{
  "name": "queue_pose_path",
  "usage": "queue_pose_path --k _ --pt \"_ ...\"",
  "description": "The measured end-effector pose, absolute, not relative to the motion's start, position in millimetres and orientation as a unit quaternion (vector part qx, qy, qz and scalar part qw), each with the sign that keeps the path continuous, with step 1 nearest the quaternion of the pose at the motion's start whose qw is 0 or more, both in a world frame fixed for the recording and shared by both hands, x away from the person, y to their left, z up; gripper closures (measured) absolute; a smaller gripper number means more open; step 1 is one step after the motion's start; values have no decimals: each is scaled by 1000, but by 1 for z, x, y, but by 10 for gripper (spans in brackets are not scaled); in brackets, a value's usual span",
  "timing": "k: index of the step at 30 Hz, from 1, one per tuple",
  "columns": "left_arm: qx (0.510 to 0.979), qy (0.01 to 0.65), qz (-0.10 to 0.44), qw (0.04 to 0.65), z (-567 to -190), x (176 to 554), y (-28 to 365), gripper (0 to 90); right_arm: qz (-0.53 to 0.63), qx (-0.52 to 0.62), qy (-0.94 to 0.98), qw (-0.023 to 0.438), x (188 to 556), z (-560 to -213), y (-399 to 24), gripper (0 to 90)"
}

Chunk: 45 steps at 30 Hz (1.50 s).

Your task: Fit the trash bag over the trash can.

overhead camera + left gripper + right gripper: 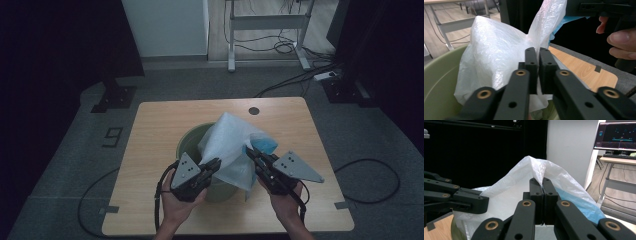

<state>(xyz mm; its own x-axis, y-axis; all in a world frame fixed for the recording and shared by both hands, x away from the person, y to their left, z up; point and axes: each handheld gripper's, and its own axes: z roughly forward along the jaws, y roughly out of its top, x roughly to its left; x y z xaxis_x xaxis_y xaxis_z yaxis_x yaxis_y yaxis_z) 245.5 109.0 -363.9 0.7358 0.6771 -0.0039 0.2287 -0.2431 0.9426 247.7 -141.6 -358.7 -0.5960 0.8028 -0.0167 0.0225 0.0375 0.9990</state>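
A white plastic bag (227,140) rises out of a green bin (192,137) at the middle of the wooden table (150,130). Some blue plastic (265,145) shows at the bag's right side. My left gripper (214,167) is shut on the bag's near left edge; in the left gripper view the film (496,50) is pinched between the jaws of that gripper (538,53), over the bin (439,82). My right gripper (250,151) is shut on the bag's right edge, and its own view shows the jaws (542,181) clamping a fold of the bag (509,192) beside the blue plastic (579,205).
A round hole (254,110) sits near the table's far edge. Beyond the table stand a white desk frame (267,22), floor cables (300,75) and black stand bases (114,97). A lit monitor (615,135) shows in the right gripper view.
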Motion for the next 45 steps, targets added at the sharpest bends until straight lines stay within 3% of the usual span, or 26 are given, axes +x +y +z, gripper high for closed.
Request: queue_pose_path --k 3,8,9,10,11,12,18,22,36,45 --pt "759 300 209 539 -364 247 110 896 618 317 647 315 247 -359 -142 873" --pt "745 317 214 546 -363 251 117 898 619 320 644 316 242 -361 -141 644" --pt "745 317 214 546 -363 251 117 898 619 320 644 316 242 -361 -141 644" --pt "740 325 216 548 -363 252 120 898 614 324 643 322 237 -364 -140 555" --pt "740 325 216 548 -363 252 120 898 614 324 643 322 237 -364 -140 555" --pt "737 331 218 548 -363 253 123 898 612 328 644 321 232 -368 -139 479" --pt "722 351 217 556 -363 253 137 899 618 345 639 302 213 -389 -142 352" --pt "711 360 218 564 -361 254 145 899 623 356 637 280 205 -404 -144 309" --pt "690 389 216 570 -359 255 167 899 605 368 664 239 194 -453 -138 295" --pt "686 395 210 574 -361 256 175 898 575 364 686 256 199 -467 -125 302"
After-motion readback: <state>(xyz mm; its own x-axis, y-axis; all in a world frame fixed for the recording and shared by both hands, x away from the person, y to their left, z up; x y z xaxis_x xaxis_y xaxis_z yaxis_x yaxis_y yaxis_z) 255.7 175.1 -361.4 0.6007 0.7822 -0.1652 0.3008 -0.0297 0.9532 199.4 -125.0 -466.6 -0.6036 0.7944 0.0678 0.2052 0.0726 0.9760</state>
